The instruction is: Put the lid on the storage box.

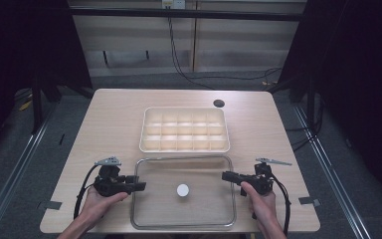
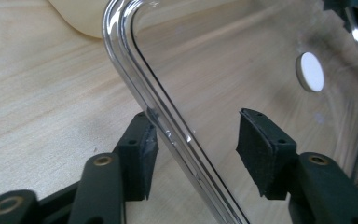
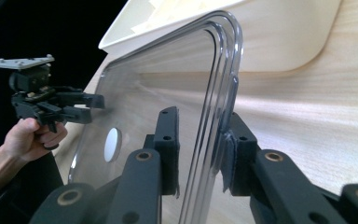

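A clear shallow lid point(image 1: 204, 206) lies flat on the table near the front edge, with a small white disc point(image 1: 182, 189) at its middle. My left gripper point(image 1: 140, 186) is open at the lid's left rim point(image 2: 135, 79), one pad outside it and one inside; the outer pad point(image 2: 142, 154) is close to the rim. My right gripper point(image 1: 226, 176) is open astride the right rim point(image 3: 223, 70), and its outer pad point(image 3: 237, 154) touches the rim. The disc point(image 2: 310, 71) shows through the plastic. The left gripper point(image 3: 98, 105) appears across the lid in the right gripper view.
A cream tray point(image 1: 184, 148) with several compartments sits just behind the lid, nearly touching its far rim. A dark round hole point(image 1: 219, 103) is in the tabletop at the back right. Bare wood lies to both sides. Cables trail from each gripper toward the front edge.
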